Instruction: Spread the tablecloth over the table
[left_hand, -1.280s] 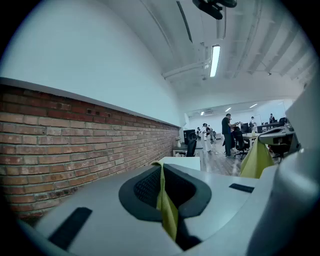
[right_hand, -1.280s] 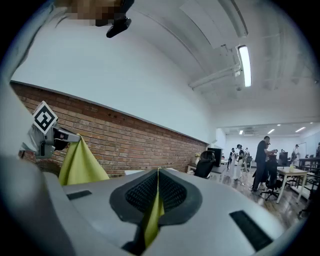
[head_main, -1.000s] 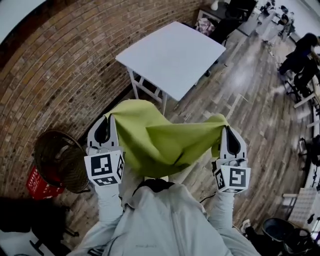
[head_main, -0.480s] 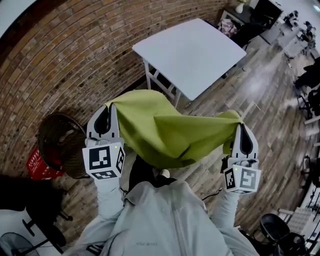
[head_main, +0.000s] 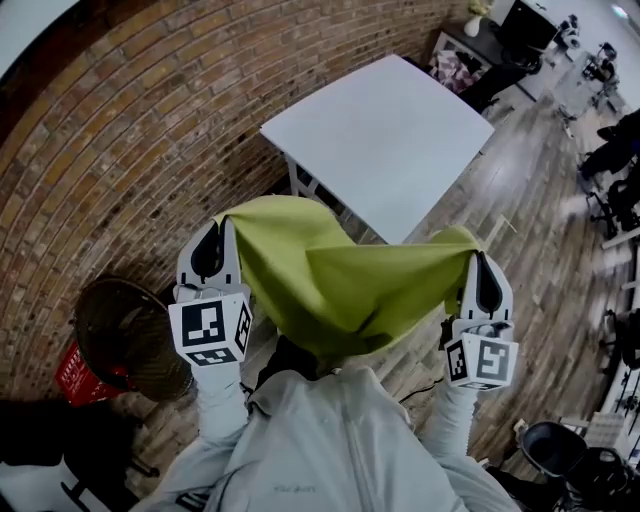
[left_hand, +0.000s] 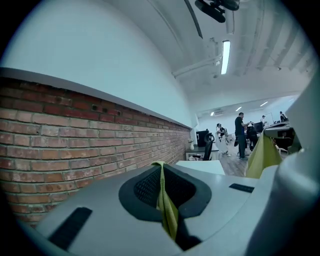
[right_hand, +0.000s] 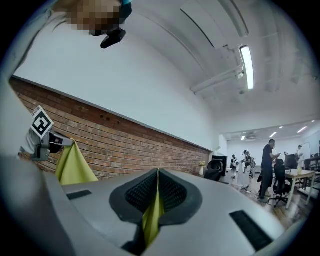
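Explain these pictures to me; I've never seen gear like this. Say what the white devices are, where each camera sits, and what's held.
No robot here: a person holds a two-fingered gripper in each hand. The head view looks down from the person's head at the left gripper and the right gripper; the other two views ride on the grippers, looking along their fingers. Each gripper pinches an edge of a yellow-green tablecloth, which sags between them. Ahead stands a white table with nothing on it.
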